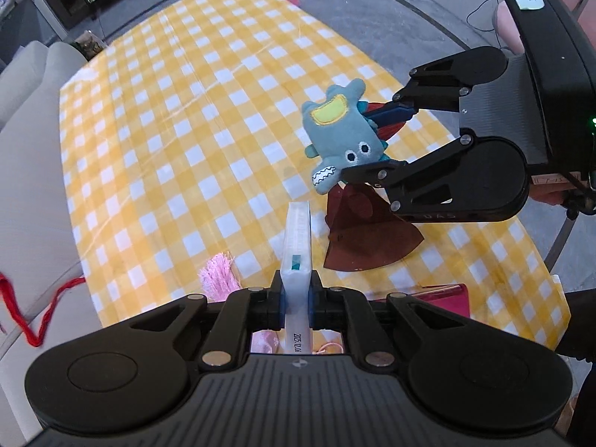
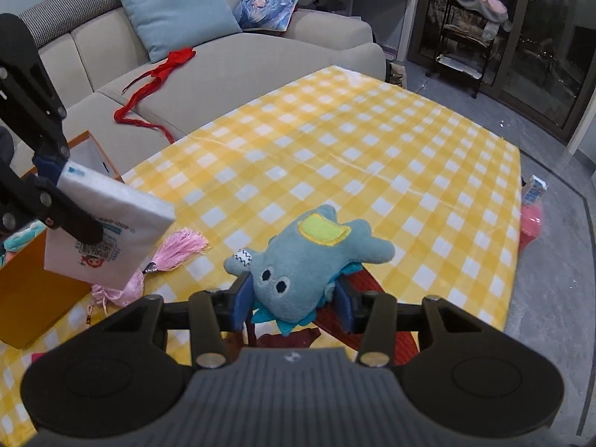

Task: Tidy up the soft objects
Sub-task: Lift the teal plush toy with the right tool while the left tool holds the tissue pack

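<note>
Beige upholstery covers the sofa behind the worktop, with a pale blue cushion propped against its back and a strand of red yarn trailing over its seat. The worktop wears a yellow and white checked cloth.

An orange box stands at the near left corner of the worktop, seen from the right wrist camera. A dark red fan lies spread on the cloth beneath the right hand-held gripper.

The right hand-held gripper pinches a blue plush toy across its body between the blue pads, one pad on each flank. The toy hangs clear of the cloth in the left wrist view, its yellow patch turned up and its stitched eyes toward the camera, directly above the fan.

The left hand-held gripper is pressed tight on a white tissue pack, gripping it by one narrow end so that the pack sticks out ahead of the fingers, lifted above the cloth. In the right wrist view the pack sits in front of the orange box.

A pink tassel lies on the cloth just under the tissue pack, near the box.
</note>
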Tool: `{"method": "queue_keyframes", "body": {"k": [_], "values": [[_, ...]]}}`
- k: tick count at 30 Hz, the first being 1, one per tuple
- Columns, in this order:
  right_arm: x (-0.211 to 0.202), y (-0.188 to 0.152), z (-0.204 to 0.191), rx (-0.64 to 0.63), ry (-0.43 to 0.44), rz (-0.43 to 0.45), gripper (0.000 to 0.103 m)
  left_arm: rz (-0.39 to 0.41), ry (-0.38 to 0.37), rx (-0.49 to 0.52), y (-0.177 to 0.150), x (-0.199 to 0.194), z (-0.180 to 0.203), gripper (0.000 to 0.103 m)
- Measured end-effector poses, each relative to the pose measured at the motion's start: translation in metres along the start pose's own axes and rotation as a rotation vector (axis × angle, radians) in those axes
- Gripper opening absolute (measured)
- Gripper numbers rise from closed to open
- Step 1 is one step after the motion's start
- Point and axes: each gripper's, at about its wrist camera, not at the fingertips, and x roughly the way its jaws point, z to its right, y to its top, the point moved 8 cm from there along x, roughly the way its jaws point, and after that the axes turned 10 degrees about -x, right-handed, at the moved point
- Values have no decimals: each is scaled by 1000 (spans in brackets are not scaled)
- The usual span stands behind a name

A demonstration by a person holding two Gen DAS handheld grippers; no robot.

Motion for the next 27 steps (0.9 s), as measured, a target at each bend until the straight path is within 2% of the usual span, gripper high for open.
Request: {"method": "queue_keyframes", "body": {"k": [2, 5, 9, 14, 18, 23, 27], "values": [[-4, -1, 0, 7, 1, -19, 47, 7, 6, 0, -2, -5, 0, 11], [7, -16, 1, 33, -12, -104, 47, 6, 7, -4, -4, -4, 0, 12], [38, -62, 16, 169, -34, -250, 47, -23, 13, 3, -12, 5, -3, 12], [63, -114, 30, 307, -21, -361, 48, -35, 16, -4, -13, 13, -8, 12], [72, -143, 33, 343, -15, -398, 52, -48, 13, -1, -13, 22, -5, 12], [70, -142, 27, 360, 17, -368, 66, -57, 8, 12, -13, 28, 3, 12], [70, -141, 32, 455, 46, -354, 68, -57, 5, 23, -11, 27, 9, 12]]}}
